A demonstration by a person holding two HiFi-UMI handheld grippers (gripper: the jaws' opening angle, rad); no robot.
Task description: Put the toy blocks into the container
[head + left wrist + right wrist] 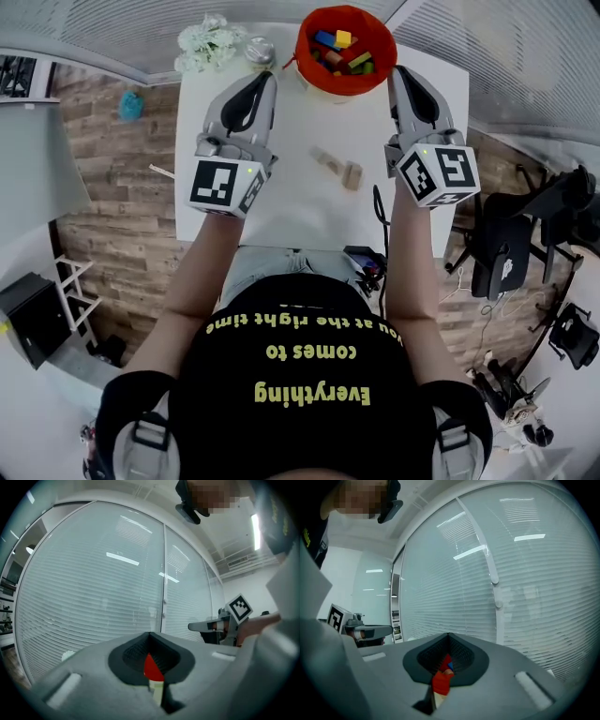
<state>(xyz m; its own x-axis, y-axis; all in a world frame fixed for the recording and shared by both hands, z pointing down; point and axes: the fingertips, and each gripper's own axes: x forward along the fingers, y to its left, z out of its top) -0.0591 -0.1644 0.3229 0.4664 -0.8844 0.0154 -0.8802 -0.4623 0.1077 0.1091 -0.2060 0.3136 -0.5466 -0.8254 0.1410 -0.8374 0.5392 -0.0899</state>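
My left gripper (272,77) and right gripper (395,71), both clenched empty, flank the container (339,86) at twelve o'clock, and dropping toward six o'clock unopened I could shove the wooden blocks (328,160) off the table (291,211).

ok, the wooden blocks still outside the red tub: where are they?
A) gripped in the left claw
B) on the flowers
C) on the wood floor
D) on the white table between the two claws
D: the head view shows the wooden blocks lying on the white table between the left claw and the right claw, short of the red tub; both claws are shut and hold nothing.
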